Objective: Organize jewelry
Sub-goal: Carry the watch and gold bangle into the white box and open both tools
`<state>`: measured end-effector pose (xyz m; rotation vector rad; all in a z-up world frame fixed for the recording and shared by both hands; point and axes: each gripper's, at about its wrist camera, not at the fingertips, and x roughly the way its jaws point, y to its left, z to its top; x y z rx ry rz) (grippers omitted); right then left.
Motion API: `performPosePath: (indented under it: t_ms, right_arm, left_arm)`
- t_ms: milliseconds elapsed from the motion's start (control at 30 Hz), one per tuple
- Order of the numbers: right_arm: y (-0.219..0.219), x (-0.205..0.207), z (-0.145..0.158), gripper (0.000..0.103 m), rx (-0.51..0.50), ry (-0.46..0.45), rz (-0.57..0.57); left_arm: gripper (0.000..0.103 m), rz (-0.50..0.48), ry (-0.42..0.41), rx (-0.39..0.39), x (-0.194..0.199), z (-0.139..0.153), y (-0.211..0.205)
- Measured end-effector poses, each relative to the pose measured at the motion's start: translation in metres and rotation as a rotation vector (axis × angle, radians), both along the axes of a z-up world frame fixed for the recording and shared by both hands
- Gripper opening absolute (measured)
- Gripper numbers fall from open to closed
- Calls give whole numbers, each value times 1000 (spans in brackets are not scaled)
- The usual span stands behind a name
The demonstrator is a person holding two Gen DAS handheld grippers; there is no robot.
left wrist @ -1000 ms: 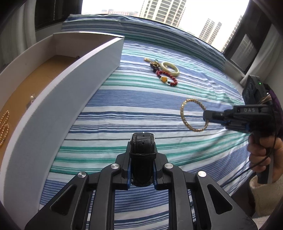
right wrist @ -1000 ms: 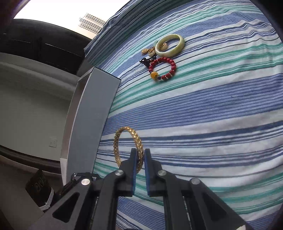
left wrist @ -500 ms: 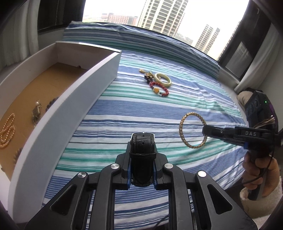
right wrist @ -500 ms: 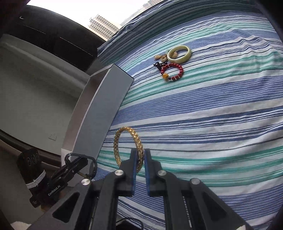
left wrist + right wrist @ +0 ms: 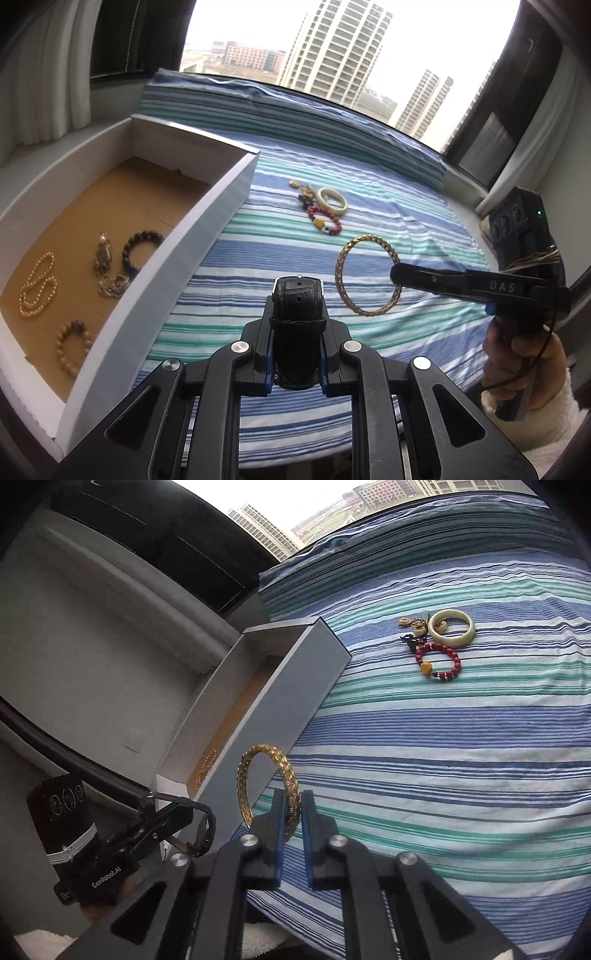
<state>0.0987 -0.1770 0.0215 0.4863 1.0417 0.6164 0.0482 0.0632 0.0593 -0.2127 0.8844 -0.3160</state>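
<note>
The left gripper (image 5: 295,354) points forward and down over the striped bedspread (image 5: 388,221), its jaws clamped on a black watch strap (image 5: 297,306) that stands looped upright between the pads. Just to its left lies the white box (image 5: 207,236) with a cardboard floor, where a pearl strand (image 5: 37,284), a dark bead bracelet (image 5: 140,251), a gold chain with a pendant (image 5: 107,273) and a tan bead bracelet (image 5: 72,347) rest.

The right gripper (image 5: 293,812) is held out from the right, level with the left one and clear of the bed, by a hand (image 5: 517,354) in a pale fleecy sleeve wrapped round the grip. Its jaws are closed on the rim of a gold bangle (image 5: 267,782), which hangs on edge in the air above the stripes, near the box's long wall.

Farther up the bedspread, well apart from both grippers, lie a cream bangle (image 5: 452,627), a red bead bracelet (image 5: 439,661) with an amber bead, and small gold charms (image 5: 412,624), all close together.
</note>
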Motion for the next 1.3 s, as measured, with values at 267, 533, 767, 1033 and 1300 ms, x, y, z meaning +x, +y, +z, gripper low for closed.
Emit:
performPosePath:
  t_ms: [267,533,767,1033,1300]
  right_arm:
    - [41,10,25,8,-3,-46,74]
    - [83,38,49,8,22,-78,112]
    - [149,83,60,8,-17,-83,188]
    - [242,131,21,8,-100,-20,250]
    - [261,191,-28,8,-124,32,225]
  left_arm:
    - [16,67,-46,-9,-9,27,40]
    - [16,248,-50,5,0,42,116]
    - [16,417,0,48,22,24,186]
    - [16,459,142,76,69,-37,211]
    - [17,480,194,111,97,-76,208]
